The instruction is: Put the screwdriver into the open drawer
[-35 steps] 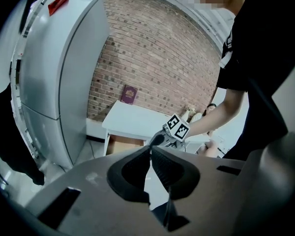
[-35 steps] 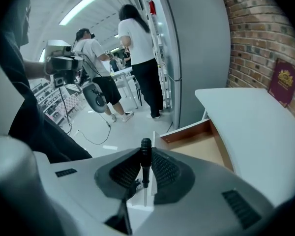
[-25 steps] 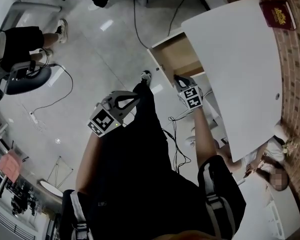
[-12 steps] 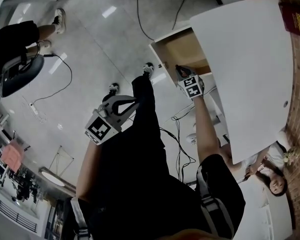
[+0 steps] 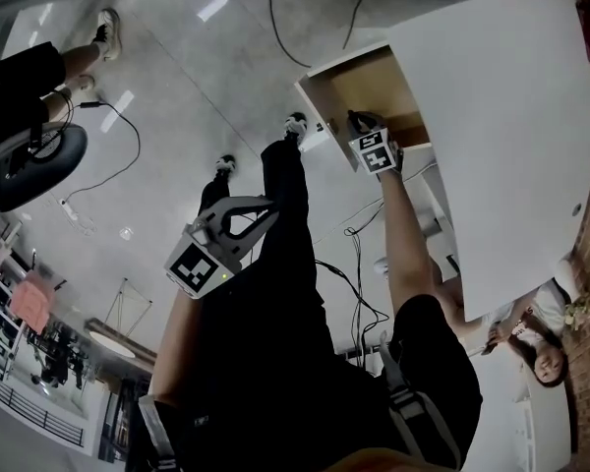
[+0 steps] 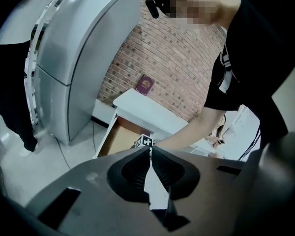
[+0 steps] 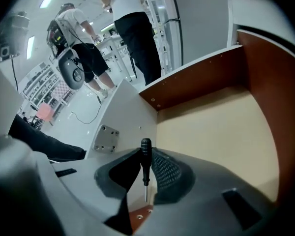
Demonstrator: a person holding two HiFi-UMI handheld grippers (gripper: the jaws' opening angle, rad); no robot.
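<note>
My right gripper is shut on a small black screwdriver, which stands upright between the jaws, handle up and thin shaft down. It hangs at the front left corner of the open wooden drawer, whose tan floor lies bare beneath. In the head view the right gripper reaches over the drawer under the white table. My left gripper hangs lower by my legs, jaws together with nothing between them; in its own view the left gripper looks toward the drawer.
A white drawer front with a metal bracket stands left of the jaws. Cables trail on the floor. A grey cabinet stands left of the table, a dark red booklet lies on it. People stand further off; one sits by the table.
My right gripper has moved forward with the screwdriver, from the drawer's front edge to over its inside. The left gripper has stayed low by my legs.
</note>
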